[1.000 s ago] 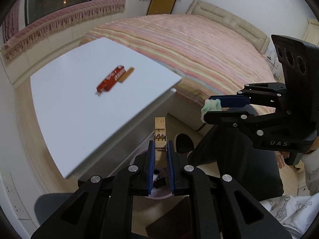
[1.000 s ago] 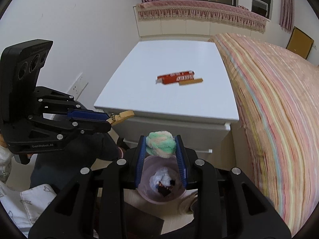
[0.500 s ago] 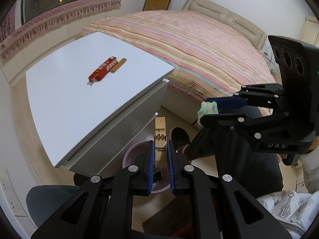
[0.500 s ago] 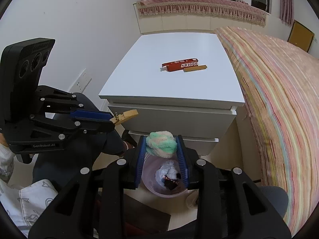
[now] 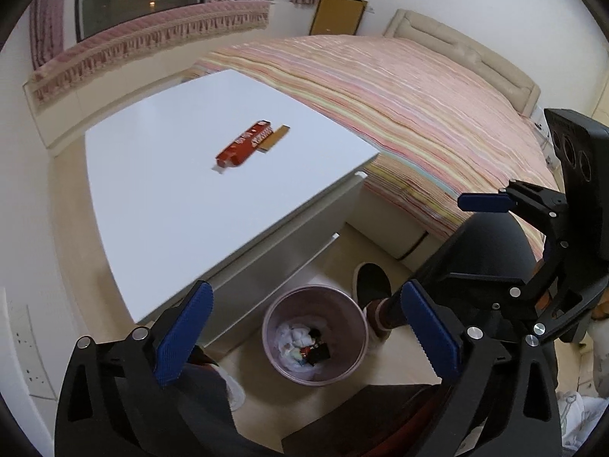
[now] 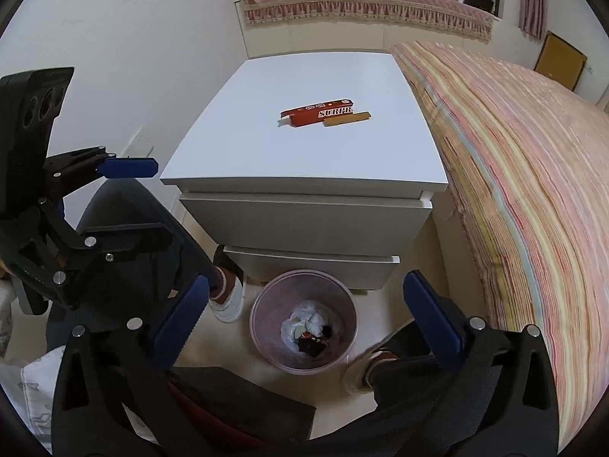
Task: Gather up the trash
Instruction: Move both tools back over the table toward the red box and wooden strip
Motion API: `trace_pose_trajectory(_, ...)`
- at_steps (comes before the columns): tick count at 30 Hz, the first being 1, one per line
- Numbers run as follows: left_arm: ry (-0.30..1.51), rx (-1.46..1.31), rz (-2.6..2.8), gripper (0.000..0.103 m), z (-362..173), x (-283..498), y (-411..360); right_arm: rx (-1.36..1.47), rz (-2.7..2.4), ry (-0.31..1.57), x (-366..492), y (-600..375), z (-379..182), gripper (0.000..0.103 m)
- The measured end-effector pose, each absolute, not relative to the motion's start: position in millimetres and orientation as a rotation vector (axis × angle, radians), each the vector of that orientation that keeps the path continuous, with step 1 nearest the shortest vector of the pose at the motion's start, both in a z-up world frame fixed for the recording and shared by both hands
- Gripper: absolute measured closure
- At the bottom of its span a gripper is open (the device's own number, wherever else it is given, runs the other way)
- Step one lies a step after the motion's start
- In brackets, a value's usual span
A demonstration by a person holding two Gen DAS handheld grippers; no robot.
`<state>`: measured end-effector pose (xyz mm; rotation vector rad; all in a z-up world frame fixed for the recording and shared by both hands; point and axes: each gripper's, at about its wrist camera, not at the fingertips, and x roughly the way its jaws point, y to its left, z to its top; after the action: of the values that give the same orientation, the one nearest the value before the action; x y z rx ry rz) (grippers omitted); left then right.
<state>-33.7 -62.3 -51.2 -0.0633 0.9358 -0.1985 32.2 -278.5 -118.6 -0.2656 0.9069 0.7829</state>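
A pink trash bin [image 5: 315,333] [image 6: 303,318] stands on the floor in front of a white nightstand [image 5: 182,205] [image 6: 304,175]. It holds white tissue and dark scraps. A red wrapper [image 5: 244,147] [image 6: 318,112] and a thin tan strip [image 5: 274,143] [image 6: 346,119] lie on the nightstand top. My left gripper [image 5: 304,335] is open and empty above the bin. My right gripper [image 6: 302,314] is open and empty above the bin too. Each gripper shows in the other's view, the right gripper [image 5: 445,247] at the right and the left gripper [image 6: 144,202] at the left.
A bed with a striped pink cover [image 5: 399,114] [image 6: 514,160] runs along the nightstand's right side. The person's shoes [image 5: 371,285] [image 6: 228,297] stand beside the bin. A dark board [image 6: 243,400] lies on the floor near me. A wall with sockets [image 5: 26,358] is at the left.
Both grippers have opened. The wooden clothespin has left my left gripper and the green-white wad has left my right gripper. Both views have pulled back and up from the bin.
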Motion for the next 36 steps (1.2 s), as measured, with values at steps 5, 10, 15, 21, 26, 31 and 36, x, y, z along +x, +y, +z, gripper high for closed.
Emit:
trace_pose_trajectory(5,0.931,-0.075,-0.197,0.008,-48.9,-35.2,-58.0,-0.268,0.780,0.898,33.5,-276.7,-113.3,0.003)
trace_pose_trajectory(10,0.922,-0.060,-0.202,0.008,-44.7,-31.0,-59.3,-0.264,0.783,0.885,37.3,-275.2,-105.6,0.003)
trace_pose_trajectory(15,0.909,-0.043,-0.187,0.008,-36.7,-22.0,-54.6,-0.267,0.777,0.871,47.5,-272.1,-95.8,0.003)
trace_pose_trajectory(21,0.902,-0.028,-0.170,0.008,-27.9,-0.4,-40.5,-0.273,0.774,0.850,70.6,-263.5,-83.2,0.003)
trace_pose_trajectory(26,0.908,-0.020,-0.162,0.008,-28.0,24.6,-30.0,-0.281,0.775,0.847,92.7,-251.9,-80.1,0.003)
trace_pose_trajectory(31,0.928,-0.013,-0.164,0.008,-34.1,50.1,-22.3,-0.292,0.785,0.859,119.9,-237.7,-84.6,0.003)
trace_pose_trajectory(36,0.953,-0.007,-0.172,0.008,-44.6,77.5,-15.6,-0.314,0.787,0.881,144.9,-224.1,-96.6,0.003)
